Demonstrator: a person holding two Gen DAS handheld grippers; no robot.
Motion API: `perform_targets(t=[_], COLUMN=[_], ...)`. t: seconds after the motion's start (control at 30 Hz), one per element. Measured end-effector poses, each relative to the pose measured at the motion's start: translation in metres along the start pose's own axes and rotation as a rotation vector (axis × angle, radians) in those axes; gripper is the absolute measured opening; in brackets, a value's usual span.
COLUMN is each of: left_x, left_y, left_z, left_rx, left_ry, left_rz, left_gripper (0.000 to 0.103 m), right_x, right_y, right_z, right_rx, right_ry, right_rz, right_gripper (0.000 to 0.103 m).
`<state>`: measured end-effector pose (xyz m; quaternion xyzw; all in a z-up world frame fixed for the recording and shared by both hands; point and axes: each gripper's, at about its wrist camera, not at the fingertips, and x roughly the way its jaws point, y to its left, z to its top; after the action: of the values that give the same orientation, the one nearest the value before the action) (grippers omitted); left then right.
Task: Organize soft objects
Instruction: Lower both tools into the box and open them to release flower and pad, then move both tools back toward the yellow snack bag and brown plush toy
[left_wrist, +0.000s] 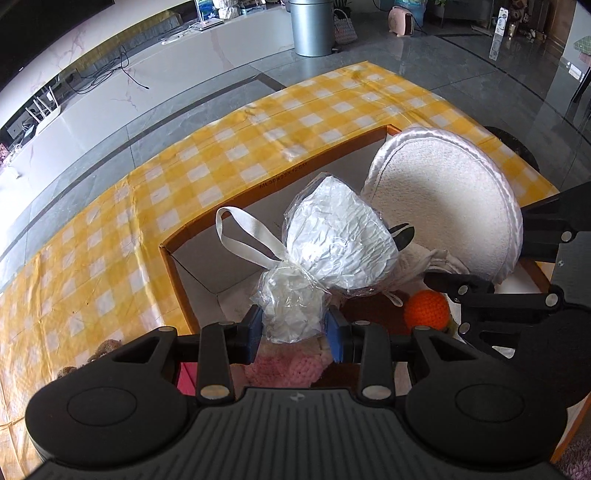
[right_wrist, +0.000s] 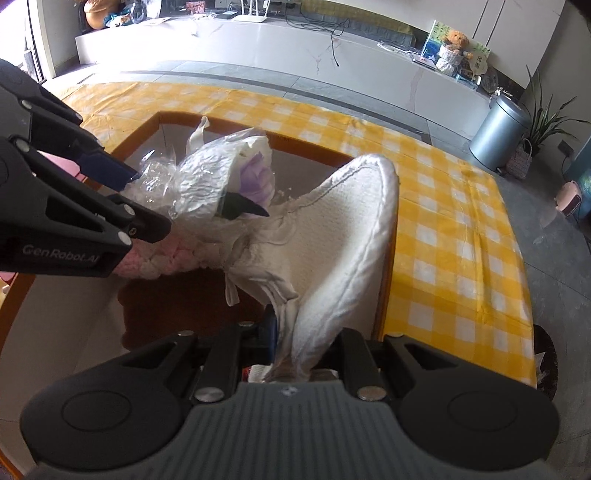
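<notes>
The left gripper (left_wrist: 295, 326) pinches a plastic-wrapped bundle (left_wrist: 332, 243) by its neck; the right gripper (right_wrist: 295, 350), nearly closed, clamps a white round cushion (right_wrist: 332, 251). Both hang over the open box (left_wrist: 173, 266) (already part filled). Best to lower each to a free spot before letting go.

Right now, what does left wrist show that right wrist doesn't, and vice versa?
Left wrist only: an orange knitted ball in the box, the white ribbon loop on the plastic-wrapped bundle, and the left gripper with its blue pads pinching that bundle's gathered end.

Right wrist only: the purple patch inside the wrapped bundle, and the right gripper clamped on the white round cushion.

Both: bundle, cushion, cardboard box, pink knitted item, yellow checked tablecloth, grey bin.
</notes>
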<state>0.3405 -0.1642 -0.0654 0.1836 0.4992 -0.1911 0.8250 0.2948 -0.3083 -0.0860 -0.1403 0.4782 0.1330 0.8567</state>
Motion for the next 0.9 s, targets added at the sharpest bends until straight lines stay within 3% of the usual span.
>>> perform_targets(t=[0.27, 0.47, 0.73, 0.9], left_x=[0.007, -0.010, -0.054, -0.085], left_y=[-0.009, -0.007, -0.003, -0.001], left_z=[0.001, -0.003, -0.016, -0.034], left_rx=[0.057, 0.072, 0.078, 0.088], left_ry=[-0.027, -0.076, -0.121, -0.150], left_rz=[0.005, -0.034, -0.030, -0.021], left_gripper=[0.047, 0.061, 0.062, 0.062], right_x=[0.012, -0.005, -0.040, -0.065], right_y=[0.016, 0.017, 0.019, 0.027], right_z=[0.006, 0.005, 0.003, -0.001], right_rx=[-0.143, -0.146, -0.119, -0.110], right_ry=[0.022, 0.007, -0.004, -0.014], right_rz=[-0.065, -0.082, -0.104, -0.120], right_gripper=[0.021, 0.051, 0.062, 0.062])
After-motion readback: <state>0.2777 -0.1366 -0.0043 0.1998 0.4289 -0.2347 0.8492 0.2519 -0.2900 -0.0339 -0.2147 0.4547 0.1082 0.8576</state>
